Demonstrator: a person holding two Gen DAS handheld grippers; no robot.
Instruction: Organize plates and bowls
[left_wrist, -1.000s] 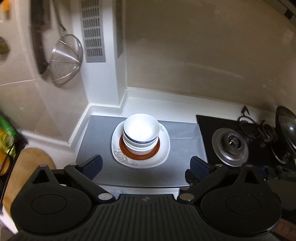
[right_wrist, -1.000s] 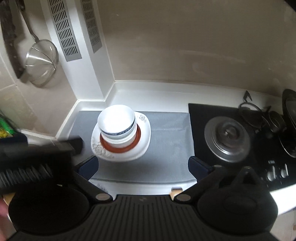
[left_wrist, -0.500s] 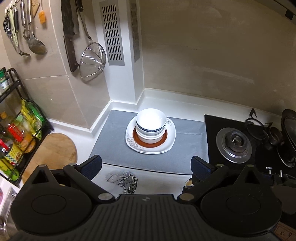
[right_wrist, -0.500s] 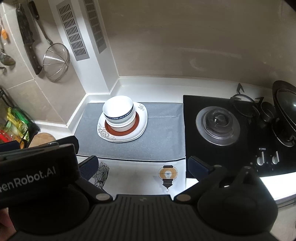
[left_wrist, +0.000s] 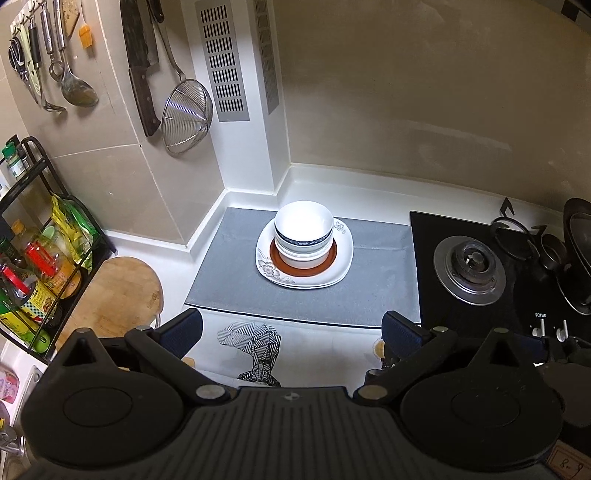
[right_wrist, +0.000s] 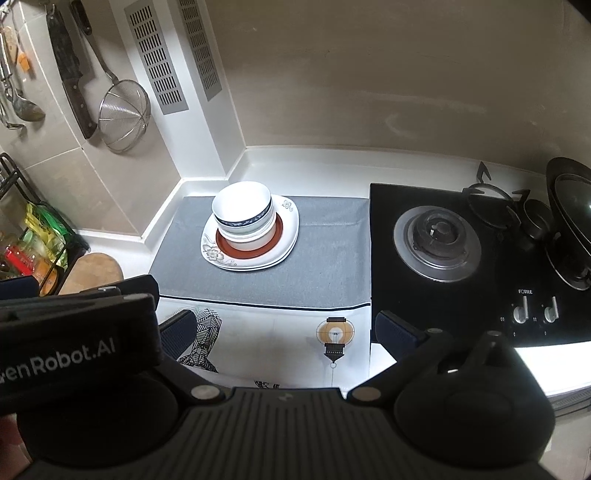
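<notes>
Beige walls meet at a corner behind the white worktop (left_wrist: 332, 188), which carries a grey mat (left_wrist: 236, 280) toward its back left corner and a black hob (right_wrist: 443, 236) at its right edge. On the mat's rear half sits a white floral plate (left_wrist: 343, 258) holding a red-rimmed plate (left_wrist: 275, 256); nested bowls (left_wrist: 303, 232) stand stacked on that, the top bowl empty and a blue-banded one beneath it. At the worktop's left edge a black wire rack (left_wrist: 55, 236) holds bottles and packets, with a round wooden board (left_wrist: 118, 291) beside it. A mesh strainer (left_wrist: 186, 116), a cleaver (left_wrist: 138, 74) and ladles hang on the left wall.

Compared with half a second ago, both cameras sit farther from the stack, so more of the printed cloth (right_wrist: 273, 332) along the front edge shows.

Left gripper (left_wrist: 291, 328) is spread wide and holds nothing, well short of the plates. Right gripper (right_wrist: 284, 326) is likewise wide apart and empty, with the left gripper's body crossing its lower left view.
</notes>
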